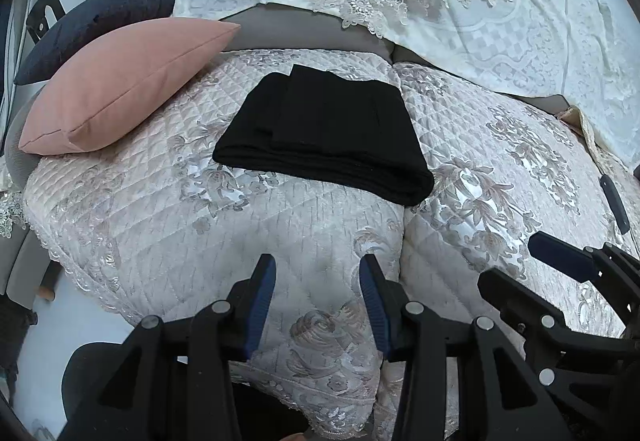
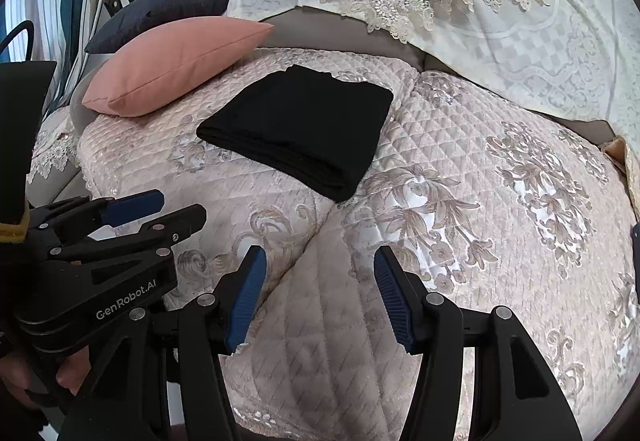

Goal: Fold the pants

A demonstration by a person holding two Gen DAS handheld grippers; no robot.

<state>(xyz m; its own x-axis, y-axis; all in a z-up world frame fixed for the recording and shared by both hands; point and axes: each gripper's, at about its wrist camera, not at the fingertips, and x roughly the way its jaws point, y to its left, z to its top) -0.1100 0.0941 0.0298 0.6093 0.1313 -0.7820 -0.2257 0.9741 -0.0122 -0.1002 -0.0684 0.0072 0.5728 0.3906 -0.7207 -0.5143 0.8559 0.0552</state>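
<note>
1. Blue ribbed pads line both of your tools: your left gripper (image 1: 318, 273) has its jaws apart with nothing between them, only quilted cover showing in the gap.
2. Your right gripper (image 2: 320, 265) stands the same way, jaws parted and empty (its gap looks a little wider than the left one's).
3. Both tools hang side by side over the front edge of the sofa seat, pointing down and forward; each shows in the other's camera, the right one at the lower right of the left wrist view, the left one at the lower left of the right wrist view.
4. The quilted beige cover (image 1: 328, 233) with its floral embroidery lies directly under both sets of fingers.
5. The black pants (image 1: 332, 129) lie folded into a compact stack farther back on the seat, well apart from both tools, near the seam between the two cushions.
6. A pink pillow (image 1: 128, 85) leans just left of the pants, with a dark navy pillow (image 1: 96, 29) behind it.
7. A lace-trimmed white throw (image 2: 520, 49) drapes over the backrest beyond.
</note>
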